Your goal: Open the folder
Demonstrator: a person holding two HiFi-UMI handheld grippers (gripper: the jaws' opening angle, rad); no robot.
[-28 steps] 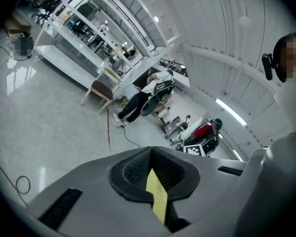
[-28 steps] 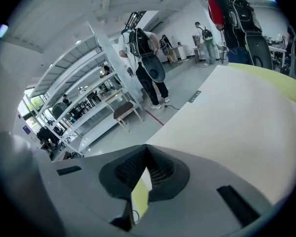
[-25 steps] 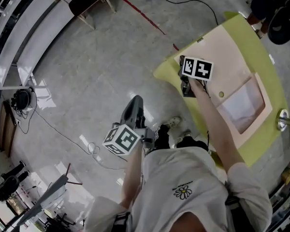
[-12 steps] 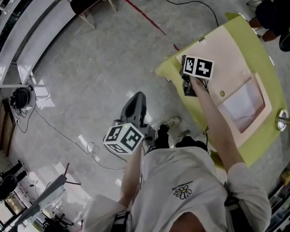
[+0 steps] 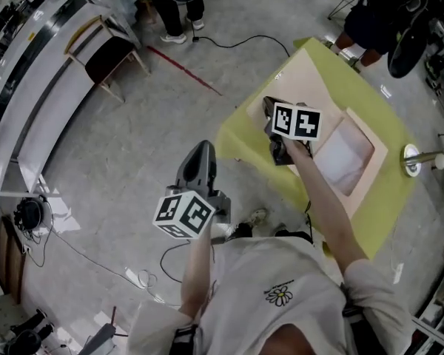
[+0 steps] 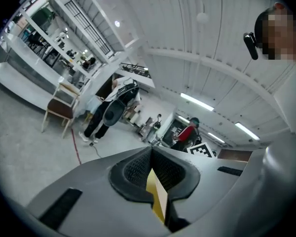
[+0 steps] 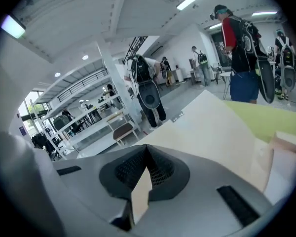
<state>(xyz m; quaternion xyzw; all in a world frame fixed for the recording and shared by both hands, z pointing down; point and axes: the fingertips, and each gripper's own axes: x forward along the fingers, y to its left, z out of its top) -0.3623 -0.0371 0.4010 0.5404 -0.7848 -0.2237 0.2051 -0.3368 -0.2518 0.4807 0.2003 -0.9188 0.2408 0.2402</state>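
Head view overhead — gripper views close-in

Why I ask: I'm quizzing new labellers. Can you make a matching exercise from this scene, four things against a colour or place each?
Things:
1 folder
2 table cover
3 left tongs
4 right tongs

Colour or place:
A over the grey floor
B pale pink
C above the folder's edge
D yellow-green

Pairs: 1-B, 2-D, 3-A, 4-C.

Matt paper folder (image 5: pixel 314 80), glossy floor (image 5: pixel 133 146)
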